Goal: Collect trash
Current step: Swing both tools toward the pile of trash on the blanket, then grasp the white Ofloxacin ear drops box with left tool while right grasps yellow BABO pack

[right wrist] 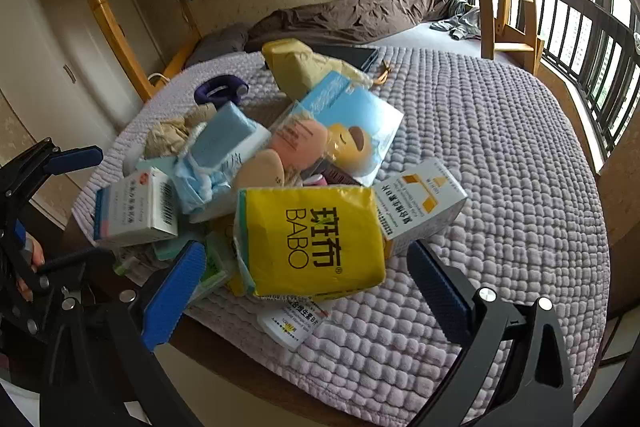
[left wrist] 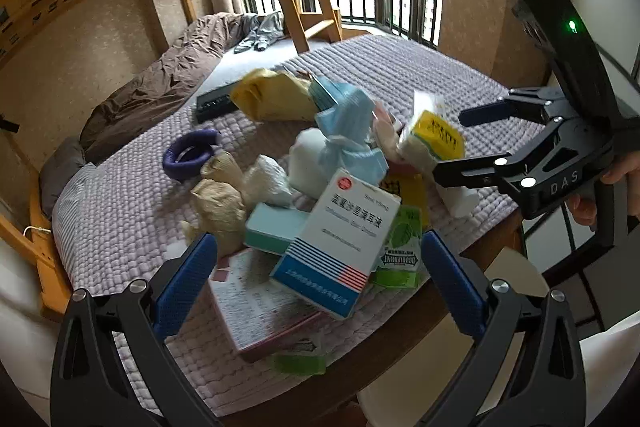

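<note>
Left wrist view looks down at a pile of trash sitting on a purple bumpy bed cover. The left gripper has its two blue fingers spread wide apart, and nothing is between them. Just past them lies a white and blue medicine box, leaning on a pale green box and a green gum packet. A crumpled blue face mask sits higher in the pile, with scrunched paper balls to its left and a purple ring beyond those. The right gripper shows at the right side, also spread apart, close to a yellow tissue pack but not squeezing it. A person's hand holds its handle. Right wrist view shows the right gripper with its fingers on each side of the yellow tissue pack, which reads BABO. The fingers are not pressing it. A white and orange box lies just beside the pack, and a small white bottle pokes out under it. A brown blanket is bunched up far back on the bed.
</note>
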A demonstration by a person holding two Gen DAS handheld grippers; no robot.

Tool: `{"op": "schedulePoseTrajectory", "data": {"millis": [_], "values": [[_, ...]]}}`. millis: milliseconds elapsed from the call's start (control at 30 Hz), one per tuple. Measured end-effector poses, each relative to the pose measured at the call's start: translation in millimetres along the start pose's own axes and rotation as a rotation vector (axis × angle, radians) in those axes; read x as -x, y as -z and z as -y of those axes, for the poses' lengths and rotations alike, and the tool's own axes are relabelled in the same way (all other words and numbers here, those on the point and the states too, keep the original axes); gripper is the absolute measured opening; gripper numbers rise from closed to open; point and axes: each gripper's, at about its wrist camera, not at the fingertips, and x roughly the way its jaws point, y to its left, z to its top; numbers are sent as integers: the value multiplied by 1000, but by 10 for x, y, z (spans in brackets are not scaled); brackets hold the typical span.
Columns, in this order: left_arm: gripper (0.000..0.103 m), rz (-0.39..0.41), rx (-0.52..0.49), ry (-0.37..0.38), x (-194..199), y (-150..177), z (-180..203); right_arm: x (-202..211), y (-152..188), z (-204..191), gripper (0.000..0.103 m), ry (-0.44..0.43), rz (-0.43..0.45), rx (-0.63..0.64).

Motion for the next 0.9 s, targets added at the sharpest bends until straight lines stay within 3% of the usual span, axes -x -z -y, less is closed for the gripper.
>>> {"op": "schedulePoseTrajectory", "data": {"millis": [133, 300, 500, 900], "values": [[99, -28, -15, -15, -146, 37, 11, -131, -12, -10, 99, 17, -37, 3], [70, -41, -58, -6, -206, 29, 24, -236, -52, 50, 99, -14, -53, -31], [43, -33, -77, -14, -176, 20, 23, -260, -92, 76, 74, -51, -80, -35], [43, 9, 6, 16, 18, -34, -134, 51, -158, -17, 73, -52, -11, -10]]}}
